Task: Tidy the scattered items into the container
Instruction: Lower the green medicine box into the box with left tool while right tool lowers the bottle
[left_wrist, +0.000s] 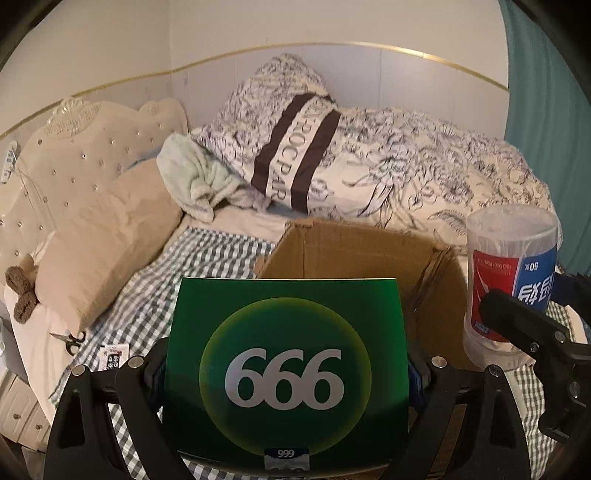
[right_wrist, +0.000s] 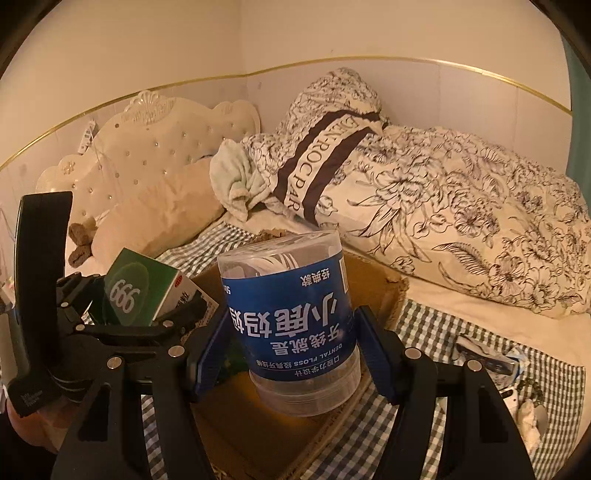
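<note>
1. Left wrist view: an open cardboard box sits on the checked bedsheet. The part of its inside that shows is bare brown card; the rest is hidden behind the green box.
2. Left wrist view: the left gripper is clamped on a green medicine box, one finger on each side edge, holding it upside down in front of the cardboard box.
3. Left wrist view: at the right, the right gripper holds a dental floss jar just beside the cardboard box's right wall. Scissors and a small packet lie on the sheet at the left.
4. Right wrist view: the right gripper grips the dental floss jar upside down, its blue pads against the jar's sides, jaws moderately wide.
5. Right wrist view: the jar hangs above the cardboard box, whose floor looks bare.
6. Right wrist view: at the left, the left gripper holds the green medicine box tilted over the carton's left edge. A crumpled wrapper lies on the sheet at the right.
</note>
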